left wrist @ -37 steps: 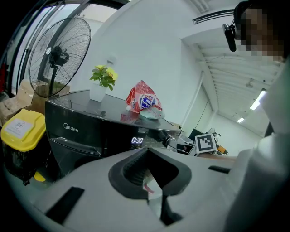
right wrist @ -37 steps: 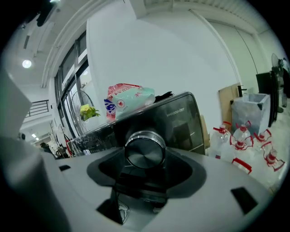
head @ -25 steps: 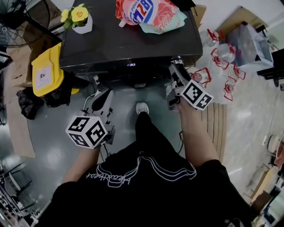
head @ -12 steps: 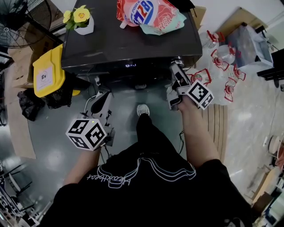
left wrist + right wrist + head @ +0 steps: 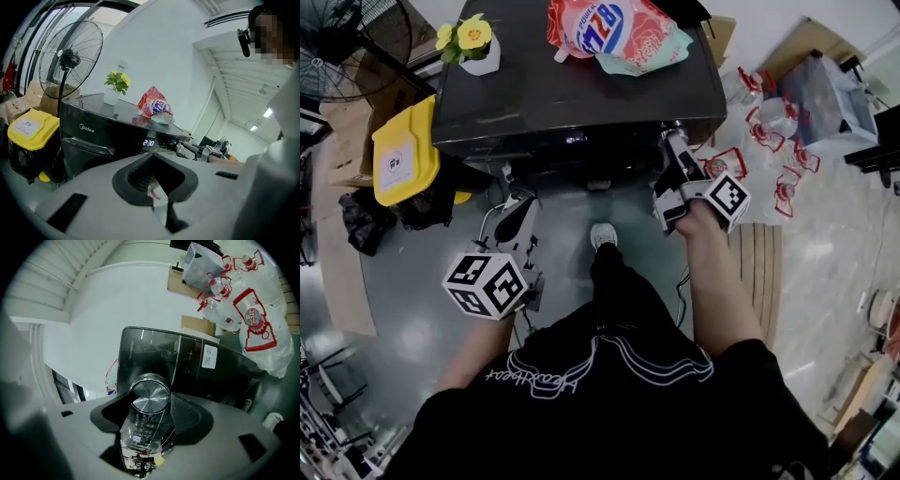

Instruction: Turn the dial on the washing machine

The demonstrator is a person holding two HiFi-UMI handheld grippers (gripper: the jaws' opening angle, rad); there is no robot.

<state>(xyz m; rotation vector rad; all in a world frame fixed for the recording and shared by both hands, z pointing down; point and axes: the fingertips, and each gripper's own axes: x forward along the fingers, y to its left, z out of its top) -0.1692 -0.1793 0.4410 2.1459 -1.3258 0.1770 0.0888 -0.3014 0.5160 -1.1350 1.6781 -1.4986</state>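
Right tongs are up at the front right corner of the dark washing machine, and they're clamped on the dial. In the right gripper view the silver knob sits squarely between the two dark pads, both pressing its sides. And there's the change: the marker cube on those tongs shows a different tilt than a second ago. The wrist has rolled while the hand kept its place at the dial, and the grip hasn't widened or narrowed.

Left tongs hang low in front of the machine, well apart from it, pads closed together with nothing between them, and they have barely shifted. The small display on the front panel is lit. On the machine's top, the red detergent bag and the flower pot sit where they were.
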